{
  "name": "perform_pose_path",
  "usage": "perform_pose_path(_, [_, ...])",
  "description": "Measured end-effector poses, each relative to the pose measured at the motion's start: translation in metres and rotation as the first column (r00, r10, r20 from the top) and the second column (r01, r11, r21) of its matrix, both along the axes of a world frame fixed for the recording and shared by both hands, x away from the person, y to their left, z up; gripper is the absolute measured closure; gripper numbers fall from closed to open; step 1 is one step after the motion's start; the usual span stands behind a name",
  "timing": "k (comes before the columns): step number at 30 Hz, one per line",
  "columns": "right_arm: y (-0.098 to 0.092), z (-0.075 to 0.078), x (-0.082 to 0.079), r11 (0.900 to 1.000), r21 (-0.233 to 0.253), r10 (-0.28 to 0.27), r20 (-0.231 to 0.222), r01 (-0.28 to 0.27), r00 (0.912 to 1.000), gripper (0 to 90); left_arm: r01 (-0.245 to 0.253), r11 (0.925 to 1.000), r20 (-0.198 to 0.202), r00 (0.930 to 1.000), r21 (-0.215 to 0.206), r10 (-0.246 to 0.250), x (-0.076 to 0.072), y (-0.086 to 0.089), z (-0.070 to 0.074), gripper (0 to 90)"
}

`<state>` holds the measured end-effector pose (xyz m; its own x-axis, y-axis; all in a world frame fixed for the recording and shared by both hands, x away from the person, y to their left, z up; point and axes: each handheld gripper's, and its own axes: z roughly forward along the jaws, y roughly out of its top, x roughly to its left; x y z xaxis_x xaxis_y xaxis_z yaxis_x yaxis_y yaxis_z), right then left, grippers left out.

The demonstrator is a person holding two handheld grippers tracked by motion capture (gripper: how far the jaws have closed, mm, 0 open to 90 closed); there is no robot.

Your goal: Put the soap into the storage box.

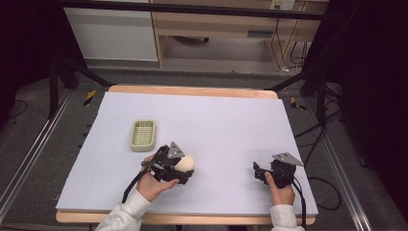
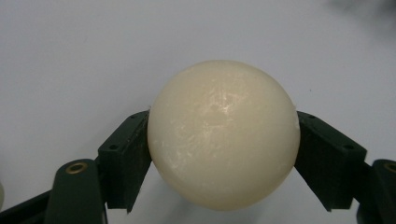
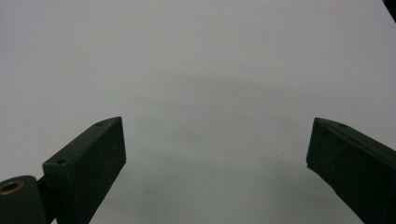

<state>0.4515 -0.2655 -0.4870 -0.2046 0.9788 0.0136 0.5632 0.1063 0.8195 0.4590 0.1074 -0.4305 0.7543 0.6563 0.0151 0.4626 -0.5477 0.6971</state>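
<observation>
A cream ball [image 1: 187,162] [image 2: 224,135] sits between the jaws of my left gripper [image 1: 183,169], which is shut on it near the table's front, left of centre. Both black fingers [image 2: 128,158] press the ball's sides, low over the white table sheet [image 1: 216,125]. My right gripper [image 1: 260,172] [image 3: 217,144] is at the front right, held just above the sheet. Its jaws stand wide apart with nothing between them. A pale green slotted basket [image 1: 144,148] lies empty on the sheet, behind and to the left of the left gripper.
The sheet covers a wooden board whose edge [image 1: 192,90] shows at the back. Black frame legs [image 1: 72,72] and cables [image 1: 317,130] flank the table on the floor. Wide bare sheet lies between and beyond the grippers.
</observation>
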Motion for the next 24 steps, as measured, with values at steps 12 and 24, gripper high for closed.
perform_pose_path(12, [0.000, 0.000, 0.000, 1.000, -0.002, 0.001, -0.001, -0.001, 1.0000, 5.1, -0.028, 0.9996, 0.003, 0.9996, -0.007, 0.028, 0.003, 0.017, 0.005, 24.3])
perform_pose_path(24, [0.000, 0.000, 0.000, 1.000, -0.002, 0.000, -0.001, 0.000, 1.0000, 5.1, -0.065, 0.9979, 0.010, 0.9978, -0.007, 0.065, 0.006, 0.036, 0.010, 24.3])
